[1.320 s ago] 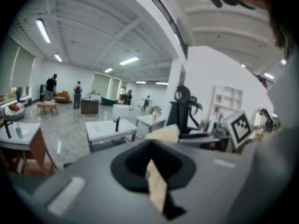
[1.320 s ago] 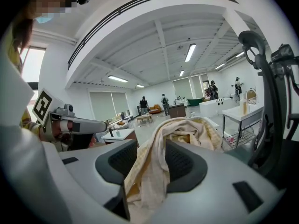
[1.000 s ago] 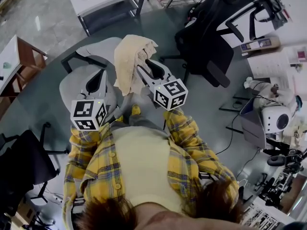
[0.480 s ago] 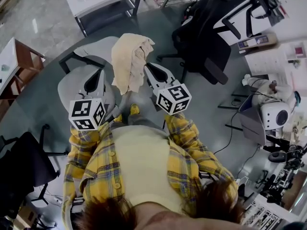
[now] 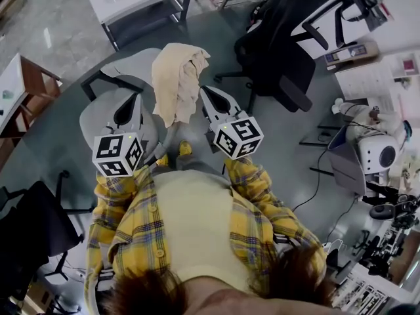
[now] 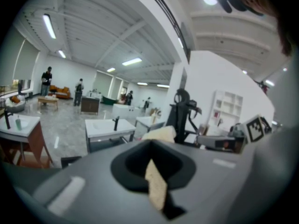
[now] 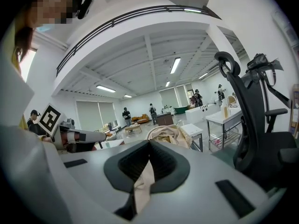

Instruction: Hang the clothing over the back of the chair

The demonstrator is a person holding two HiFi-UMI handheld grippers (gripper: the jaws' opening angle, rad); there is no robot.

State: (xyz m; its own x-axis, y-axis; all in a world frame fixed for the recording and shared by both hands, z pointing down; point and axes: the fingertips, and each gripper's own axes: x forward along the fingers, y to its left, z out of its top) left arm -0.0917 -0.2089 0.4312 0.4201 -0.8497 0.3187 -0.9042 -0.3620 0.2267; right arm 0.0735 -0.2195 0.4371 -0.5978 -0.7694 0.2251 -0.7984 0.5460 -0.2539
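Now my left gripper (image 5: pixel 134 100) and right gripper (image 5: pixel 205 92), its jaws just closed, both pinch the clothing (image 5: pixel 174 77); next, probably, lift it and drape it over the chair (image 5: pixel 98 113) back.

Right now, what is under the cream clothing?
A grey chair shows to the left of and below the clothing. Whatever lies directly beneath the cloth is covered from the head view.

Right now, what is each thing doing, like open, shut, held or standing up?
left gripper, shut on the clothing.
right gripper, jaws have just been closing, now shut on the clothing.
clothing, bunched up, pinched by both grippers.
grey chair, upright, nobody sitting.
black chair, upright.
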